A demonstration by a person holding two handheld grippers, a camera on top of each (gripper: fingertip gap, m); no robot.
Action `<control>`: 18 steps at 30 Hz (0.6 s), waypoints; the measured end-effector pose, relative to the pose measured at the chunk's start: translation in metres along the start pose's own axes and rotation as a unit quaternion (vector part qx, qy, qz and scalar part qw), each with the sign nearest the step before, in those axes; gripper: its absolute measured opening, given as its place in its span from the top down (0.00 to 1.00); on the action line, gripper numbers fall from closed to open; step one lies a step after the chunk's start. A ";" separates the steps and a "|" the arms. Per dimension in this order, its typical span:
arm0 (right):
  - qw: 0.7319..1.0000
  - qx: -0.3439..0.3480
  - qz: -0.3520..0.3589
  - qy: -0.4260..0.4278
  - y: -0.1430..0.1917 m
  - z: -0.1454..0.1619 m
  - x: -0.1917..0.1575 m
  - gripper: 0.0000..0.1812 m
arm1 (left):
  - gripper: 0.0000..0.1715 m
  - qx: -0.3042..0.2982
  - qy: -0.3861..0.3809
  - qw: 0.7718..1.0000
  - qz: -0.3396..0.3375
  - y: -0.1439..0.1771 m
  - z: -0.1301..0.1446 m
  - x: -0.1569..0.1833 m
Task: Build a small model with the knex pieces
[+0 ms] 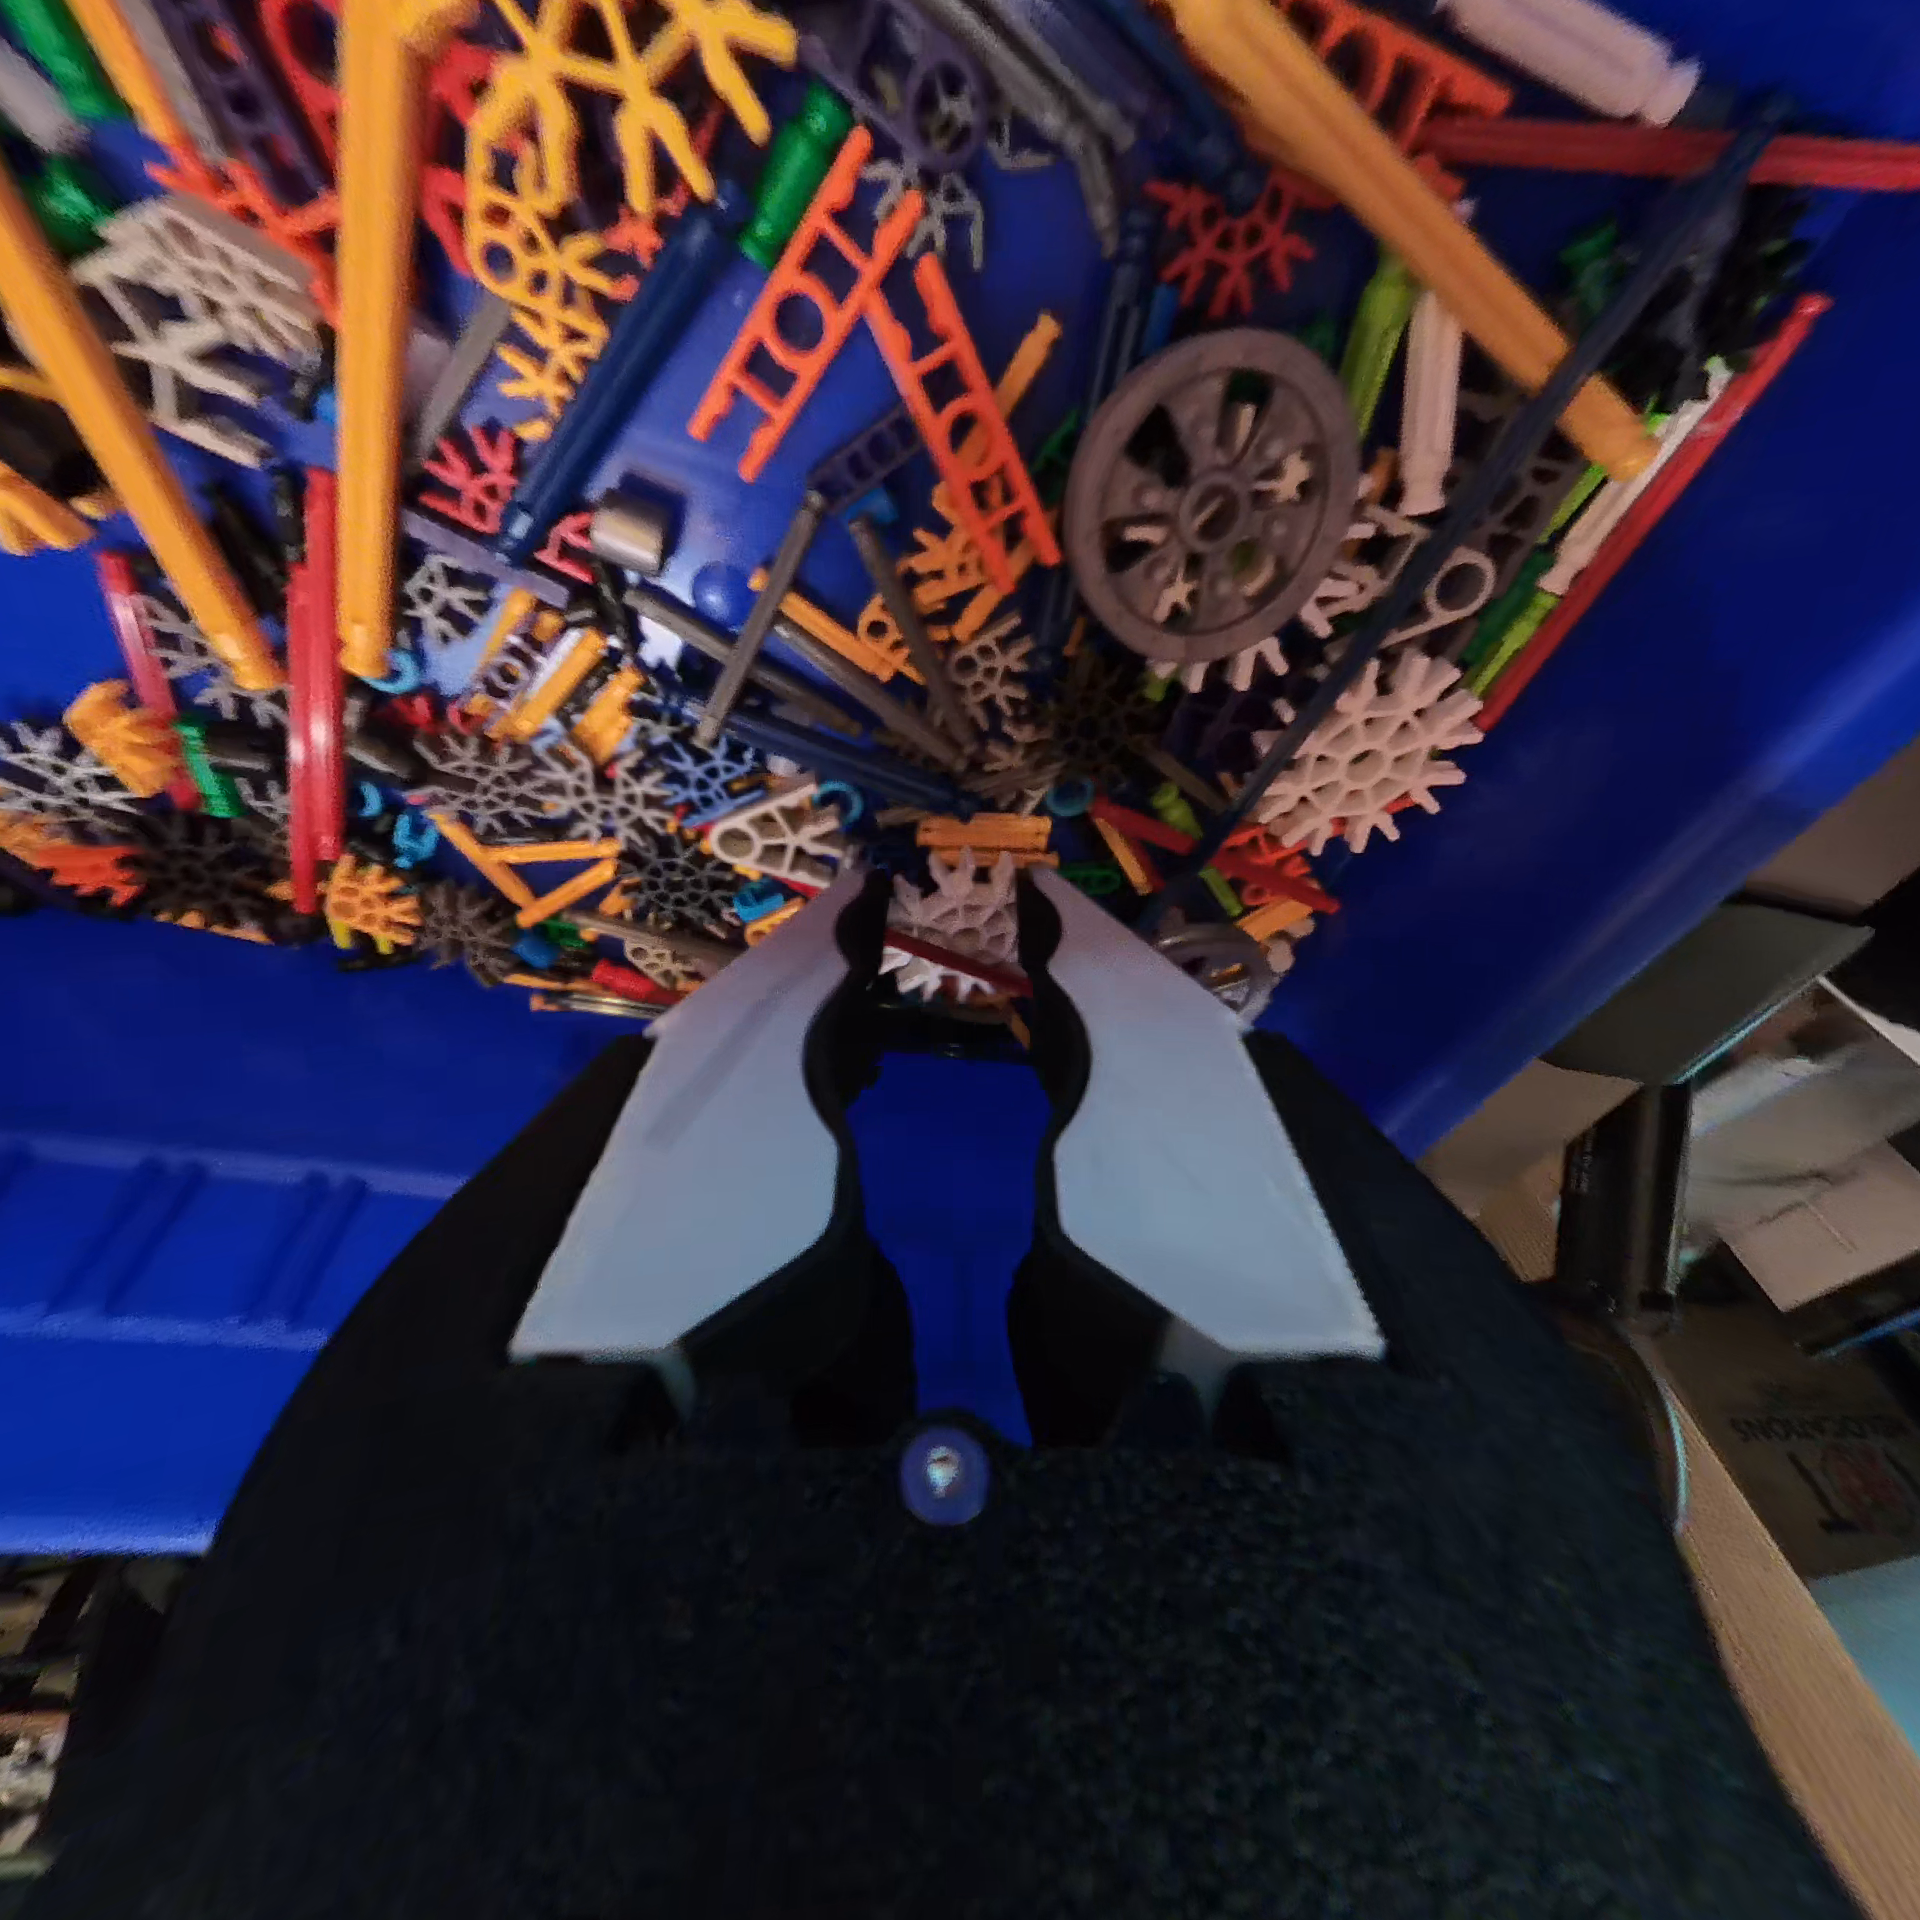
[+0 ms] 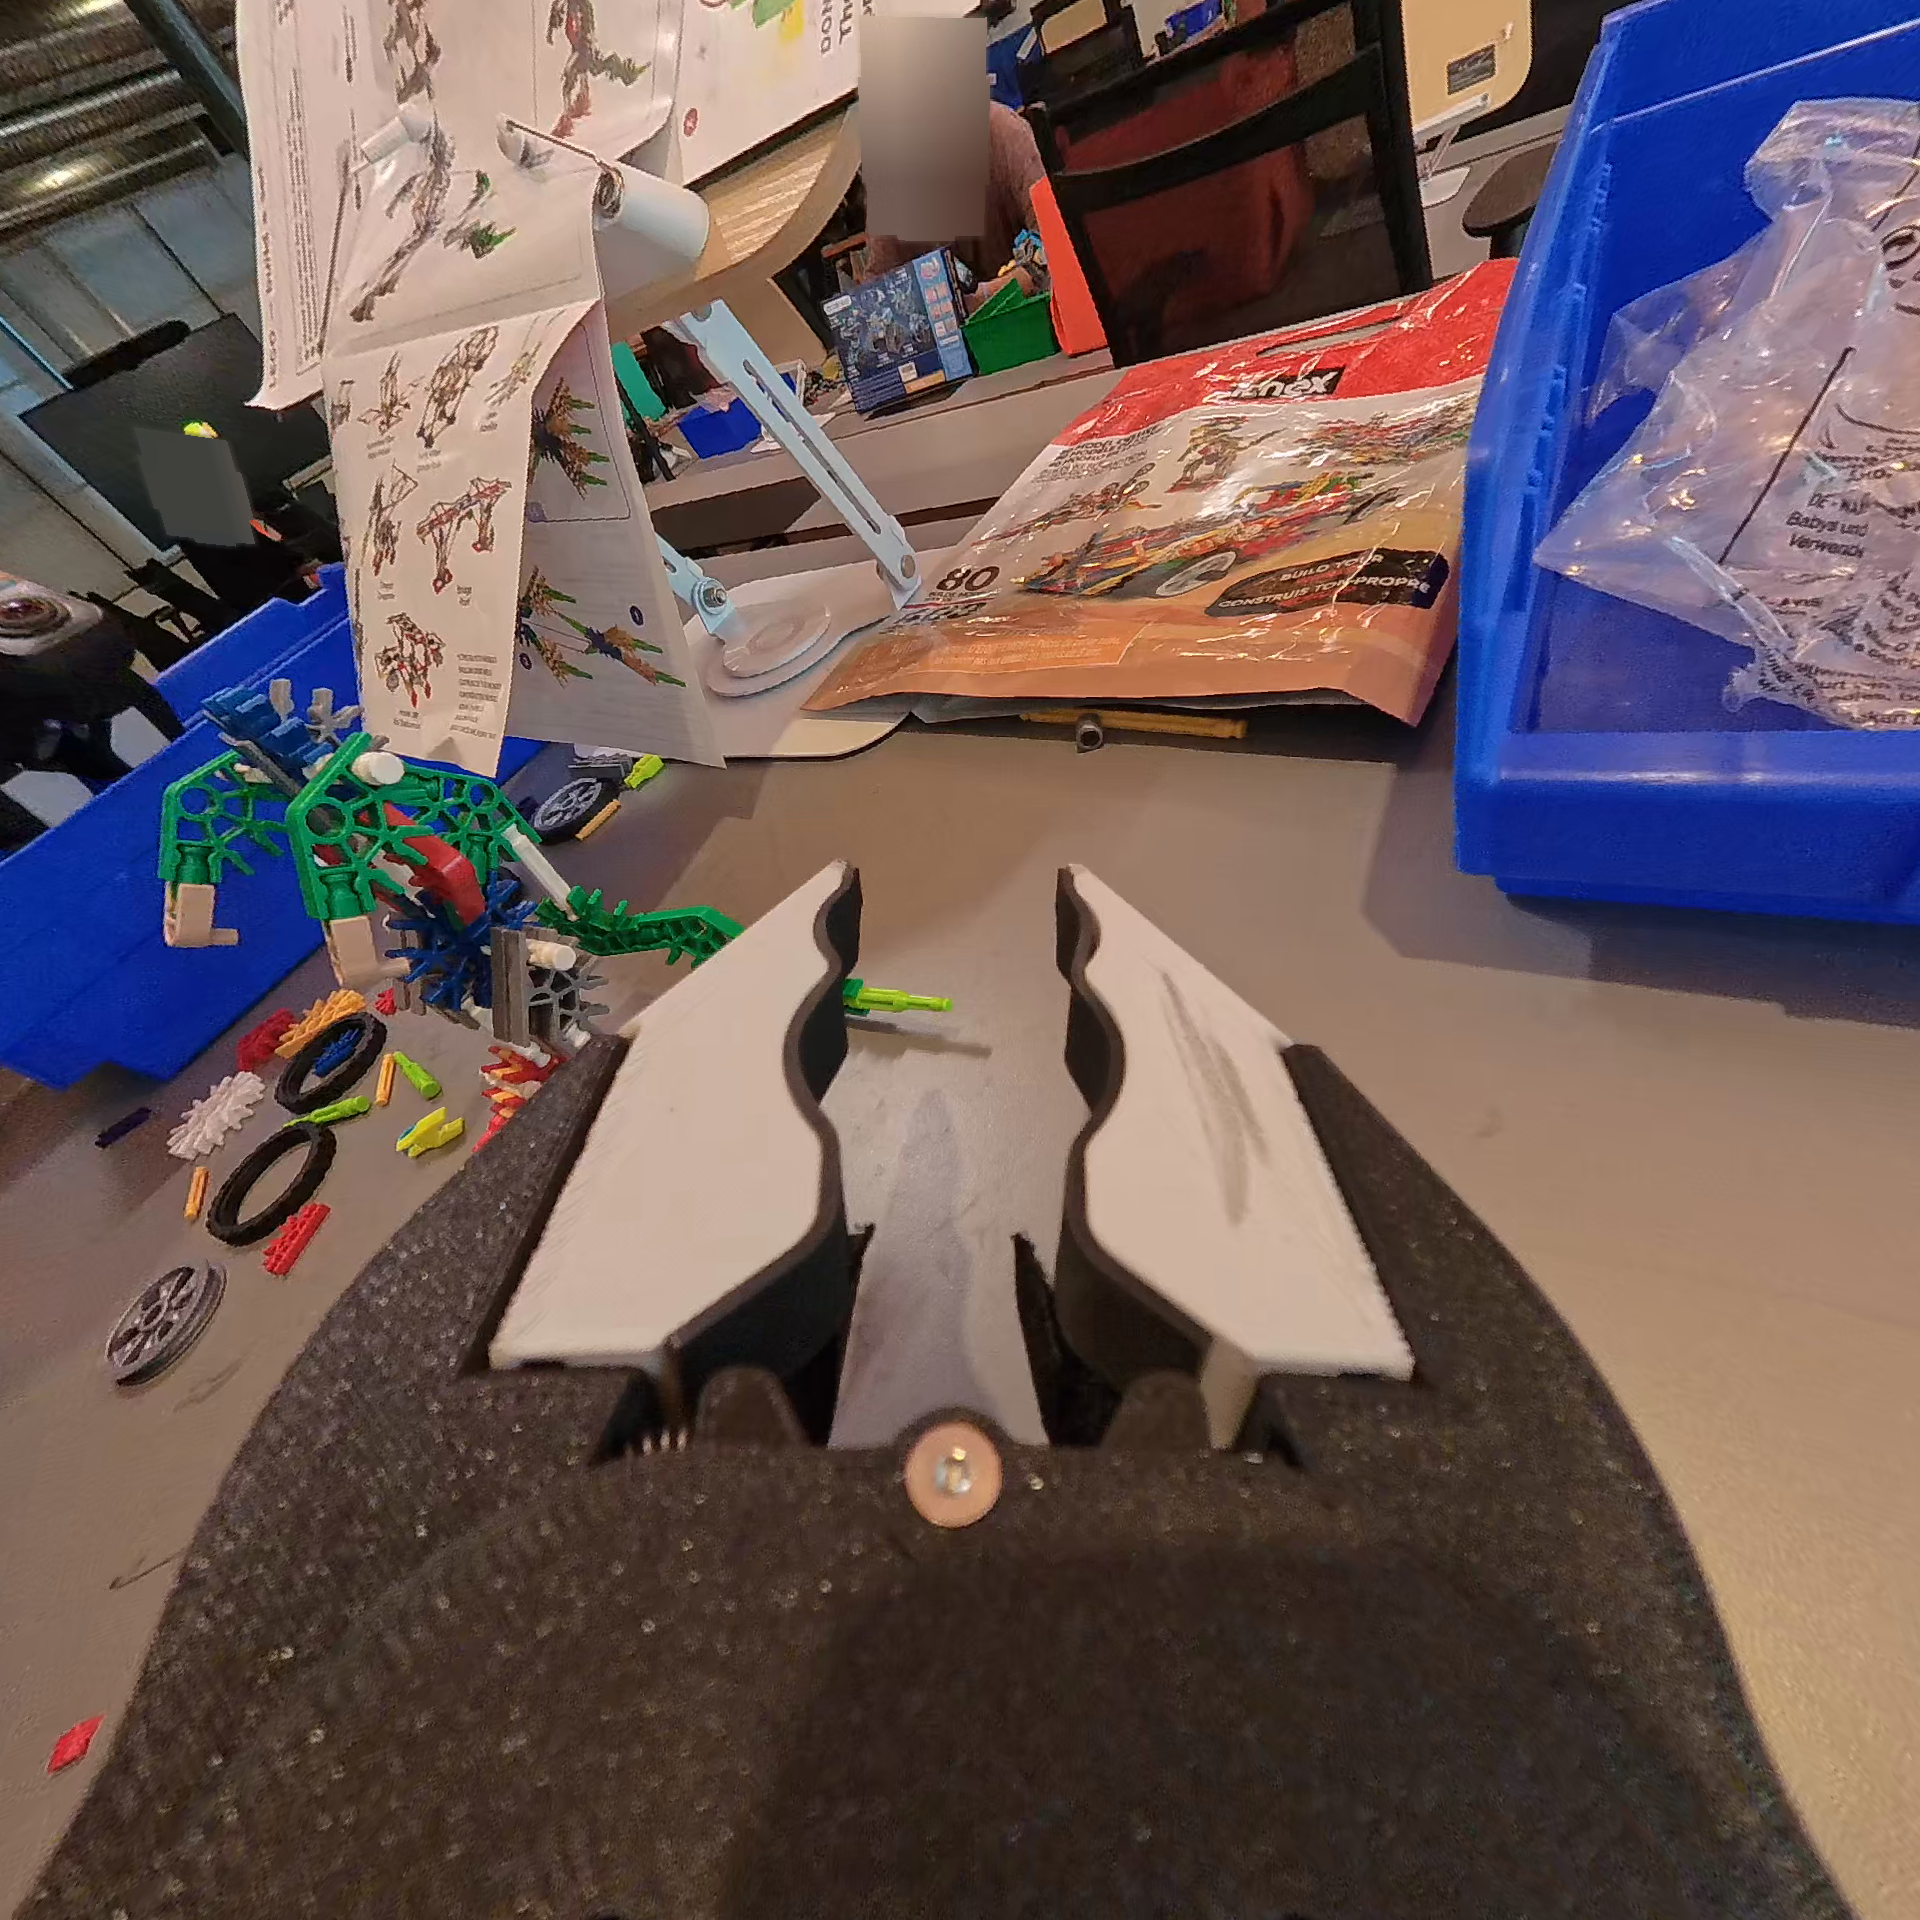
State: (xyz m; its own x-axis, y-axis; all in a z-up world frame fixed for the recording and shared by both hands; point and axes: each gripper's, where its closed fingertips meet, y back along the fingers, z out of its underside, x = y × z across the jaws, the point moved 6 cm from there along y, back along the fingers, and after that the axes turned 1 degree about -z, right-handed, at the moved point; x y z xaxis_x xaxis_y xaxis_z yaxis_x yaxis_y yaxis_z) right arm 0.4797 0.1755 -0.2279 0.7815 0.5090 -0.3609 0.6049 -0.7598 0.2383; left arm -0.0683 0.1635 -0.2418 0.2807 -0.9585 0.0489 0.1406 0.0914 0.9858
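left gripper [image 1: 951,914] parted, tips among white snowflake connector [image 1: 951,909], thin red rod [image 1: 961,961], blue bin [image 1: 208,1195] | right gripper [image 2: 956,914] parted, empty above grey table [image 2: 1558,1143], near green model [image 2: 416,852]

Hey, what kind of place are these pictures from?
Probably a shared workroom set up for toy building: a blue plastic bin heaped with colourful construction pieces, hanging printed instruction sheets, and a half-built green and blue model.
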 end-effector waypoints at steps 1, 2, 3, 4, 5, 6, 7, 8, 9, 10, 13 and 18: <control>1.000 0.000 0.000 0.000 0.000 0.000 0.000 0.79 | 0.86 0.017 -0.001 1.000 -0.003 0.004 -0.003 0.000; 1.000 0.000 0.001 0.000 0.000 0.000 0.000 0.79 | 0.86 0.039 -0.002 0.999 0.000 0.010 -0.007 0.001; 1.000 -0.001 0.001 0.000 0.000 0.000 0.000 0.79 | 0.86 0.065 -0.007 0.998 0.006 0.015 -0.013 0.003; 1.000 -0.001 0.001 0.001 0.000 0.000 0.000 0.79 | 0.86 0.091 -0.018 0.996 0.014 0.020 -0.019 0.008; 1.000 -0.002 0.002 0.001 0.000 0.000 0.000 0.79 | 0.85 0.115 -0.028 0.993 0.025 0.024 -0.026 0.014; 1.000 -0.002 0.002 0.001 0.000 0.000 0.000 0.79 | 0.84 0.136 -0.036 0.989 0.033 0.027 -0.033 0.019; 1.000 -0.002 0.002 0.001 0.000 0.000 0.000 0.79 | 0.83 0.151 -0.045 0.987 0.034 0.028 -0.039 0.023; 1.000 -0.002 0.003 0.001 -0.001 0.000 0.000 0.79 | 0.82 0.154 -0.055 0.986 0.032 0.027 -0.042 0.026; 1.000 -0.002 0.003 0.001 -0.001 0.000 0.000 0.79 | 0.81 0.152 -0.062 0.986 0.027 0.025 -0.044 0.027; 1.000 -0.003 0.003 0.001 -0.001 0.000 0.000 0.79 | 0.80 0.150 -0.068 0.986 0.022 0.022 -0.045 0.029; 1.000 -0.004 0.004 0.001 -0.001 0.001 0.000 0.79 | 0.79 0.151 -0.074 0.985 0.032 0.010 -0.049 0.036; 1.000 -0.006 0.004 0.000 -0.001 0.001 0.001 0.79 | 0.82 0.152 -0.058 0.987 0.004 0.004 -0.049 0.032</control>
State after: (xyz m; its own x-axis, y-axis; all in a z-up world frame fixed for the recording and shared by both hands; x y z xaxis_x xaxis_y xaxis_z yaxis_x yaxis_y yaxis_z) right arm 0.4791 0.1764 -0.2292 0.7867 0.5030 -0.3580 0.6001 -0.7594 0.2516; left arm -0.0126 0.1465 -0.2443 0.1673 -0.9842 0.0583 -0.1576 0.0316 0.9870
